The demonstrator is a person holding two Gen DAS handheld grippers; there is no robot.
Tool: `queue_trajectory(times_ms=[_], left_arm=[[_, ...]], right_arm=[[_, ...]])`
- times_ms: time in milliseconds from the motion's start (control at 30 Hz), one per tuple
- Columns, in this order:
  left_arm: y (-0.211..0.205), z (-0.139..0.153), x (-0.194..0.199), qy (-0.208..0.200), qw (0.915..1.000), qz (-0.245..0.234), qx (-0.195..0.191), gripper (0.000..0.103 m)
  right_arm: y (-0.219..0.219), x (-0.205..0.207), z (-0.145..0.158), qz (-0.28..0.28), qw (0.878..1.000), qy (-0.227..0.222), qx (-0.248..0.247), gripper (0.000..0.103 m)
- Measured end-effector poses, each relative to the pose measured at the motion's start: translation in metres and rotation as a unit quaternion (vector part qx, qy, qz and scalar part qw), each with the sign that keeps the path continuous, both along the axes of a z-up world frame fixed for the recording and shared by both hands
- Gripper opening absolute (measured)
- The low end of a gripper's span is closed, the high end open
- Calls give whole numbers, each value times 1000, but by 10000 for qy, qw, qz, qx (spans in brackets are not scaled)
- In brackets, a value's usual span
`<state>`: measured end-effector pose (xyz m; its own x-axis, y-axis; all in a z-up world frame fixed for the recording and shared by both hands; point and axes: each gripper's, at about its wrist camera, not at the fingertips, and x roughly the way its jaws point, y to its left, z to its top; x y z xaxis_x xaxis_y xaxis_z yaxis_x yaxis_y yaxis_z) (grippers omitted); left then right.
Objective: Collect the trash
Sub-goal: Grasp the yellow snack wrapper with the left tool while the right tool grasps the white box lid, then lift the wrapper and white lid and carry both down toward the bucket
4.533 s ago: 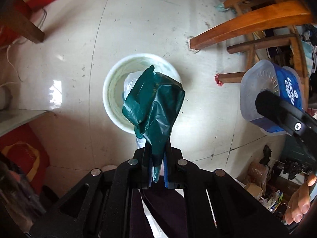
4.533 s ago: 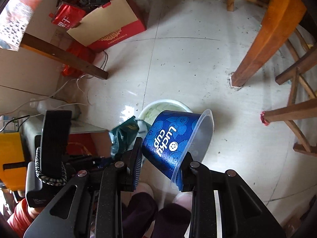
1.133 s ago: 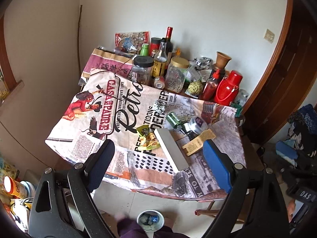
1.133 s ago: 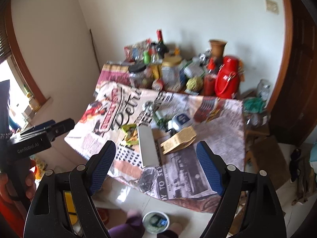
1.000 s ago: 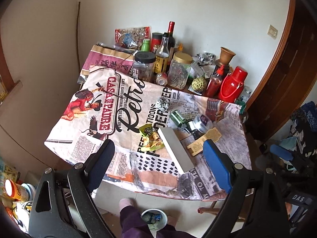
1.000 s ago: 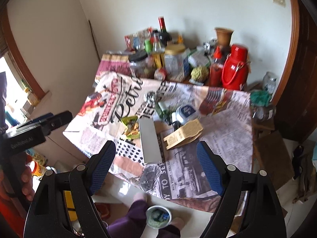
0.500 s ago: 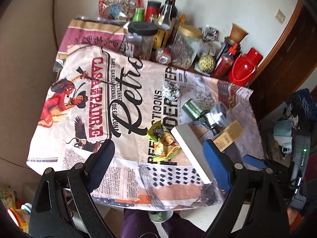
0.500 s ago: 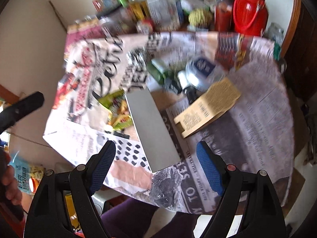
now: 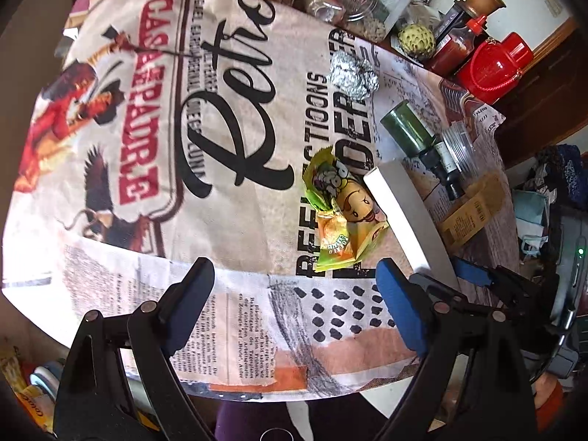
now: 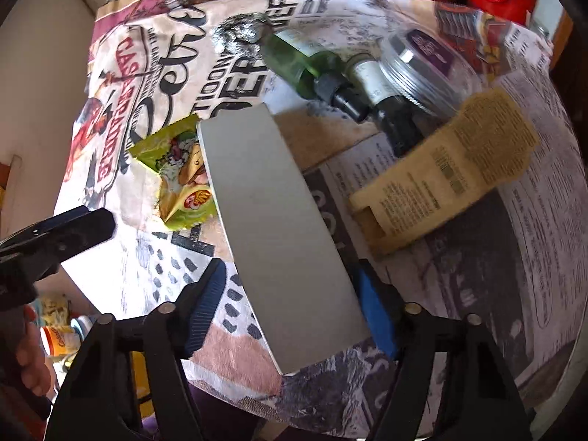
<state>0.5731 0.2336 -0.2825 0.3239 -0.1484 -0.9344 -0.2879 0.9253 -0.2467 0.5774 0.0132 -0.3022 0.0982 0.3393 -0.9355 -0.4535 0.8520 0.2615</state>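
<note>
- On the near edge of the cloth-covered bench (image 10: 533, 257), a long flat grey box (image 10: 272, 228) is seen lying with its near end between the blue pads of the right claw (image 10: 290, 308); its long axis runs away from the claw toward the far left, roughly in line with the fingers, so it is straddled across its narrow width.
- The right claw's jaws are caught closing around that near end. Whether the pads already press on the box cannot be told; a slim gap seems to be left on the left side.
- Just left of the box, touching its long edge, a crumpled yellow-green snack wrapper (image 9: 341, 217) is shown. It lies ahead of the left claw (image 9: 294, 294) and slightly to the right, beyond the fingertips.
- The left claw is held wide open, with nothing between its pads but printed cloth.
- The box is judged the right claw's thing and the wrapper the left's, each being the nearer; the left claw would have to be carried farther and a little right before it could be closed.
- Beyond the box, a green bottle (image 10: 305, 66) on its side, a brown paper packet (image 10: 452, 172) and a ball of foil (image 9: 352, 73) are left waiting, well apart from both claws.
</note>
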Motion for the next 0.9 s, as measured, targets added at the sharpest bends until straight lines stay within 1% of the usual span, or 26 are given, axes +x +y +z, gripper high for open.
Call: queue_trajectory(times_ms=[33,100,167,233,300,367,400,467,500,567,667,733,900], left_arm=[[0,-2,0,24,10000,8,-79,85],[0,-6,3,63,9999,4,-158,81],[-2,-8,5,55,9999,5,-131,79],[-3,-11,7,71,9998,12,-201,74],[-5,-15,11,85,9993,3,-366,70],[-7,-20,15,128,9991,2,-413,63],[-9,-23,17,156,9989,12,-448,61],[-11,-27,21,190,9982,63,-563,55],[-12,-26,22,139,9984,98,-531,54],[-16,-26,25,97,9987,78,-500,47],[-19,-27,28,28,9986,178,-495,45],[-20,-28,30,-11,9986,230,-466,37],[-26,-28,36,-44,9989,318,-332,25]], right_arm=[[2,-1,1,14,10000,-82,-34,56],[2,-2,2,71,9999,-103,-7,54],[2,-3,1,76,9999,-80,75,53],[3,-6,3,76,9998,-85,165,52],[3,-9,9,74,9995,-238,177,51],[-1,-12,18,50,9990,-385,207,50],[-2,-13,22,14,9988,-430,245,50],[-10,-15,32,-95,9978,-528,386,50],[-14,-17,37,-150,9972,-603,424,49],[-22,-21,48,-245,9958,-746,468,49],[-29,-24,59,-388,9939,-871,552,49],[-37,-26,67,-464,9925,-973,574,49],[-55,-27,85,-587,9890,-1224,595,49]])
